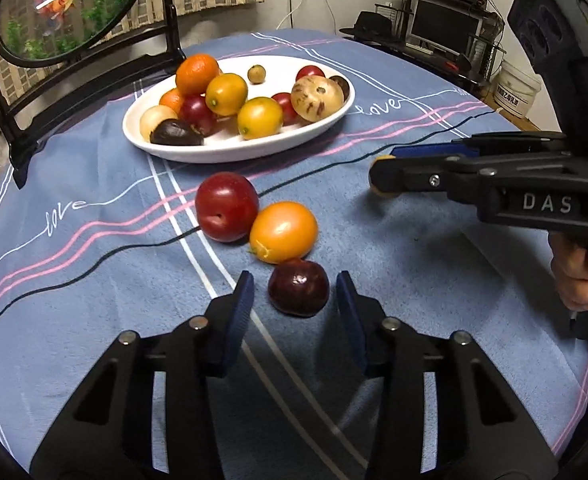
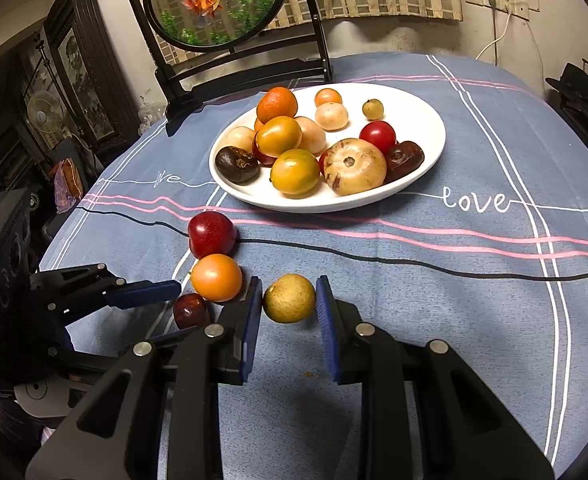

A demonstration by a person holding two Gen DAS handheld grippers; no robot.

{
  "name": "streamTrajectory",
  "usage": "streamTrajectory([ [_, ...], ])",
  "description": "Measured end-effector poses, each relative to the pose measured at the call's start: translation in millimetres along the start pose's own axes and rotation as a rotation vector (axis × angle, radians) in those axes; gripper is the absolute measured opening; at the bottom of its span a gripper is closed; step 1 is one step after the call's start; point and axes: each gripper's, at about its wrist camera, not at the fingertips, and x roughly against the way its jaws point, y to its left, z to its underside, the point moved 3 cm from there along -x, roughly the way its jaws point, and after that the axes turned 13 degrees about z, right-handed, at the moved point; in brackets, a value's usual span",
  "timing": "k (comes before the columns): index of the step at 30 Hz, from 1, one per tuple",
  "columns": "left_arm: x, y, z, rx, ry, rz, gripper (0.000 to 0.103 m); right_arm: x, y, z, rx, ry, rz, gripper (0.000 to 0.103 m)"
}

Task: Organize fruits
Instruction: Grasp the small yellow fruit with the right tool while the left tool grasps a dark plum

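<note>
The left gripper (image 1: pixel 294 292) straddled a dark plum (image 1: pixel 298 287) on the desk (image 1: pixel 94 280), pads seemingly not touching it, while the right gripper (image 2: pixel 289 300) clamped a yellow fruit (image 2: pixel 289 298), the plate (image 2: pixel 421 152) of fruit beyond.

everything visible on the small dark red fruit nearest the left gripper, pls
The dark red fruit is small, round, glossy and maroon, with a pale highlight on top. It sits on the blue tablecloth, nearest of three loose fruits in a row, right against the orange fruit. It lies between the left gripper's blue pads; gaps show on both sides in the left wrist view, so nothing grips it. In the right wrist view it is partly hidden behind a finger.
</note>
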Motion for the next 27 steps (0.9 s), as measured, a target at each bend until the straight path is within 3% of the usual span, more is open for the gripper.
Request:
streamTrajectory([
  [4,-3,1,2,0.001,0.011,0.004,0.044,0,0,0,0.001,-0.001,0.001,0.028],
  [12,-8,-2,5,-0.003,0.026,0.001,0.033,1,0,-1,0.001,-0.003,0.003,0.028],
  [18,-8,-2,4,-0.004,0.029,0.007,0.033,-1,-2,-2,0.001,-0.006,0.003,0.028],
  [27,20,-7,-6,-0.024,-0.066,0.022,0.033,-1,5,-3,-0.02,-0.02,-0.121,0.028],
])
